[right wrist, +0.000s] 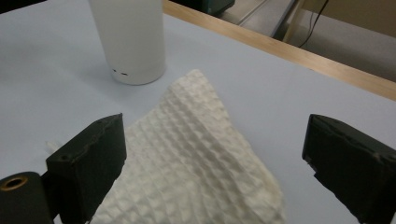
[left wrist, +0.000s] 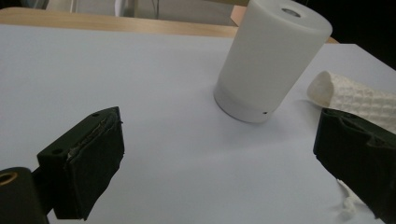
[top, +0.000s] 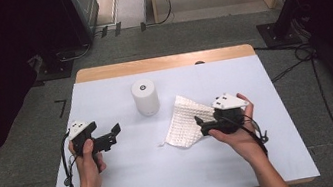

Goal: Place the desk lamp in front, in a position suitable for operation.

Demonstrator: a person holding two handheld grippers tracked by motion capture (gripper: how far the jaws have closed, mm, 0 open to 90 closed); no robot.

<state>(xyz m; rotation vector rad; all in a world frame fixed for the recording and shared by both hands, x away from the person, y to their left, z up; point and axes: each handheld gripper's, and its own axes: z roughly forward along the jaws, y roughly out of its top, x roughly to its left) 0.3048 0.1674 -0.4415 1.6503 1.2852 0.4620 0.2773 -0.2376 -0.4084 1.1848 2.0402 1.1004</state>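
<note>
White waffle-weave cloth lies crumpled on the pale table, just right of the white plastic cylinder. My right claw gapes over it, probably to pinch an edge; my left claw waits released nearby.

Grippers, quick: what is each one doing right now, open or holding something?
Left gripper: open, holding nothing, near the white cylinder.
Right gripper: open, jaws either side of the white cloth, not clamped.
</note>
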